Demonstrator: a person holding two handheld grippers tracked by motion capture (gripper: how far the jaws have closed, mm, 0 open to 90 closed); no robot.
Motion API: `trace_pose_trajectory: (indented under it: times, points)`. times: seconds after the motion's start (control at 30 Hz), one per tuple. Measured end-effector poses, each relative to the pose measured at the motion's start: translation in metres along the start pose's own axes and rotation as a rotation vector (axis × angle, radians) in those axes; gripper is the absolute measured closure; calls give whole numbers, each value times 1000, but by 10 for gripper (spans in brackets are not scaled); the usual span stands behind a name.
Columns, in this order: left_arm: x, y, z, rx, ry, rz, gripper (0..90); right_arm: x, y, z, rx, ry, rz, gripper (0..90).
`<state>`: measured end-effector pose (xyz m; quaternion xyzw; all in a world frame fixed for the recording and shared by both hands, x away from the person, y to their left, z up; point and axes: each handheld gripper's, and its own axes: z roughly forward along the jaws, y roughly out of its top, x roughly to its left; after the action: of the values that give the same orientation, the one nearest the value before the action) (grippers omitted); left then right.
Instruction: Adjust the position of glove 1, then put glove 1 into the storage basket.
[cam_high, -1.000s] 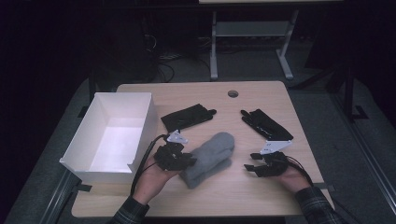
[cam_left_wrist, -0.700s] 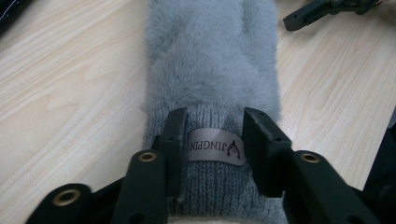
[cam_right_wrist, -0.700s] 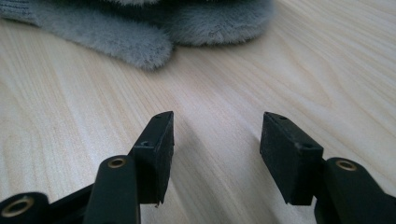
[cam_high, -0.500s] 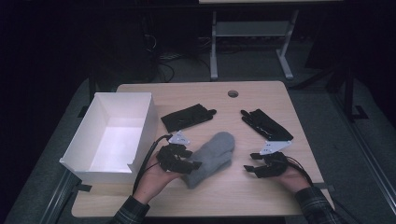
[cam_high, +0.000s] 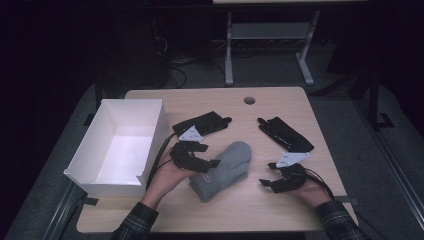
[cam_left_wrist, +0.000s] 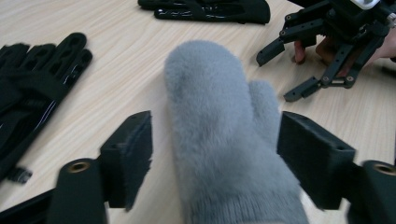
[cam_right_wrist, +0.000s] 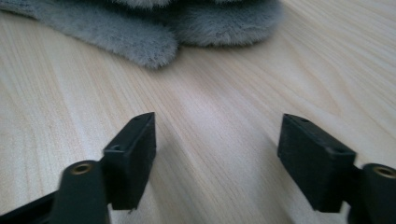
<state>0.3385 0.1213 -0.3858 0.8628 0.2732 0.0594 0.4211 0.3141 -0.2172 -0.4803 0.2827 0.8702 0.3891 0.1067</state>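
the grey mitten (cam_high: 223, 170) lies flat on the counter (cam_high: 260, 210), just right of the white box (cam_high: 120, 145), which is the landmark here. the left hand-held gripper (cam_high: 202, 162) sits between box and mitten, at the mitten's cuff end. its jaws have just been opening and now stand spread, one each side of the mitten; in the left gripper view the pads (cam_left_wrist: 133, 154) are clear of the fur, so nothing is pinched. the right hand-held gripper (cam_high: 272, 182) rests farther right of the box, beyond the mitten, jaws also just opened and spread over bare wood, with the mitten's edge (cam_right_wrist: 154, 32) ahead of them. two black gloves lie on the far side: one (cam_high: 202, 124) just off the box's far right corner, the other (cam_high: 285, 134) well to the right.

this looks like a release: the mitten has been set down or let go. the next move would call for either a fresh, firmer grip on the cuff to carry it into the box, or turning to a glove. the fur is thick and soft, so the jaws need to close deep.
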Motion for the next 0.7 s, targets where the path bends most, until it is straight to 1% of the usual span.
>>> trace_pose_trajectory:
  times: [0.07, 0.13, 0.2, 0.27, 0.3, 0.33, 0.4, 0.43, 0.47, 0.5, 0.53, 0.57, 0.6, 0.67, 0.7]
  points:
    - [1, 2, 7, 26, -1, 20, 188, 1, 0, 1, -1, -1, 4, 246]
    - [4, 5, 14, 33, -2, 29, 147, 1, 0, 1, 2, -6, 7, 215]
    - [5, 6, 17, 42, 0, 29, 133, 1, 0, 1, 4, -7, 10, 209]
    - [8, 8, 25, 56, -7, 19, 133, 1, 0, 2, 5, -8, 10, 200]
    - [10, 8, 27, 62, -9, 28, 132, 1, 0, 2, 5, -9, 10, 199]
    - [11, 8, 30, 64, -14, 21, 133, 1, 0, 2, 5, -9, 10, 199]
    - [13, 9, 33, 66, -11, 27, 129, 1, 0, 2, 5, -9, 10, 198]
    - [15, 9, 39, 75, -12, 25, 129, 0, 0, 2, 5, -8, 10, 197]
    - [16, 10, 42, 79, -16, 26, 129, 0, 0, 2, 6, -8, 9, 196]
    - [18, 10, 45, 90, -23, 37, 129, 0, 0, 2, 6, -7, 9, 195]
    - [18, 10, 49, 85, -28, 27, 129, 0, 0, 2, 6, -7, 8, 195]
    - [18, 10, 53, 90, -35, 29, 129, 0, 0, 2, 7, -7, 9, 194]
    - [19, 10, 55, 108, -42, 41, 128, 0, 0, 2, 7, -7, 8, 193]
    - [17, 8, 63, 120, -50, 32, 128, 1, 0, 2, 9, -7, 13, 192]
    - [17, 7, 66, 142, -54, 41, 128, 1, 0, 2, 9, -7, 13, 191]
